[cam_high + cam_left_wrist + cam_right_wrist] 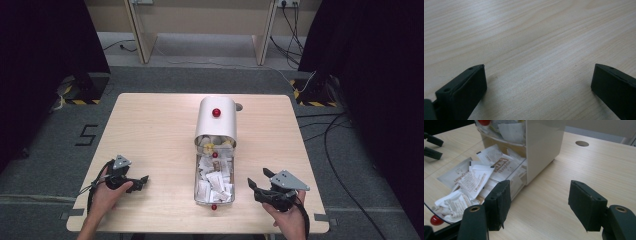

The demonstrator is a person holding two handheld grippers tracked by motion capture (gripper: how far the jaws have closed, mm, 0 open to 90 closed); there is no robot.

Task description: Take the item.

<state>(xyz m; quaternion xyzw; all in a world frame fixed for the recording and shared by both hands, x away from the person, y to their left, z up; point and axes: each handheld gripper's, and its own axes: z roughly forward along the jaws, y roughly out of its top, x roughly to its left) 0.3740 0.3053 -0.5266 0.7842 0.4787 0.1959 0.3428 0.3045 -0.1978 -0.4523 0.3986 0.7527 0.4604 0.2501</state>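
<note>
The right gripper [539, 202] has its jaws spread wide with nothing between them, held low over the pale wooden tabletop [599, 165] just right of the clear plastic drawer [439, 216], which is pulled out toward the near edge and heaped with white paper sachets [474, 177]. From above, that right gripper [261, 181] sits in a hand at the near right, close beside the drawer [214, 200] but not touching it. A small red knob [214, 206] marks the drawer's near end. The drawer runs back into a white rounded cabinet [216, 122] standing at the middle of the tabletop [150, 125], with another red knob [216, 112] on top.

The left gripper [537, 77] also has its jaws spread apart, empty, hanging close over bare wood grain. From above, the left gripper [144, 179] lies in a hand at the near left, pointing right toward the drawer and well apart from it.
</note>
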